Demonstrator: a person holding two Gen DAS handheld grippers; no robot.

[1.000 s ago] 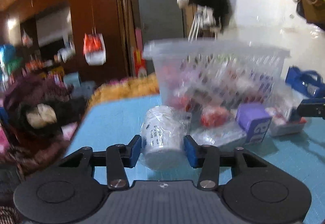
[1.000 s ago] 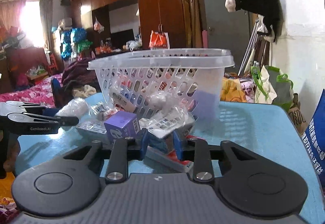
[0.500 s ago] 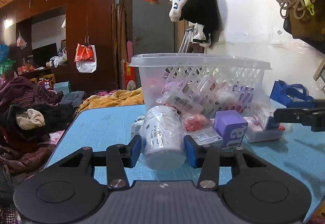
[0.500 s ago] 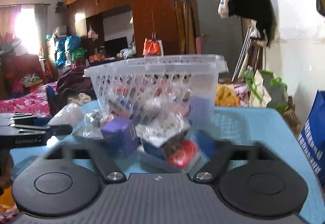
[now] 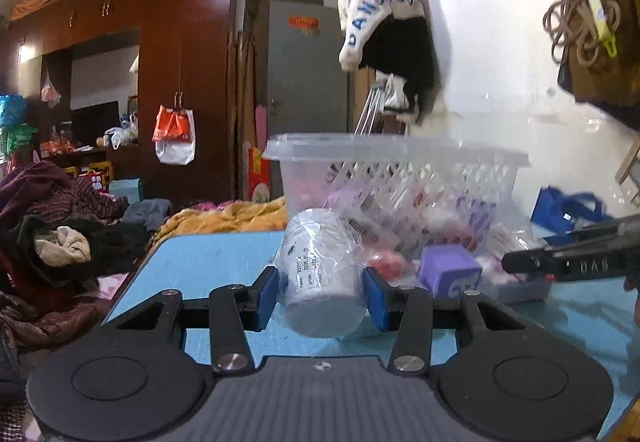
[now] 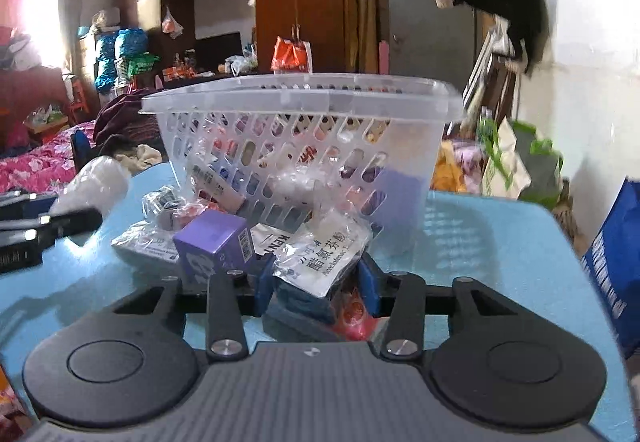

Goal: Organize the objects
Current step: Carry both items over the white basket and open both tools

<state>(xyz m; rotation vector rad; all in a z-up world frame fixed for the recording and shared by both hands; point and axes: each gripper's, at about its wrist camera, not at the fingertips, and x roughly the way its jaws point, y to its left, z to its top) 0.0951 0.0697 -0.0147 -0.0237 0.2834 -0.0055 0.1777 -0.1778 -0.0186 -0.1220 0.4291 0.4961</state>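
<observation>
Basket (image 6: 304,109) looks half filled; my left tool (image 5: 323,292) grips a wrapped cup (image 5: 320,274), right tool (image 6: 316,288) clamps a packet bundle (image 6: 320,262), desk (image 6: 460,238) clutter remains.

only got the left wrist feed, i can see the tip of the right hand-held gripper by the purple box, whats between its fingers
observer: The right hand-held gripper straddles a white sachet lying on a dark blue box. I cannot tell whether it grips them.
operator: anything else in there
observer: A red packet pokes out beside the box, near the right finger.
operator: whats past the basket on the right
observer: A green and white bag sits beyond the table, to the right of the basket.
</observation>
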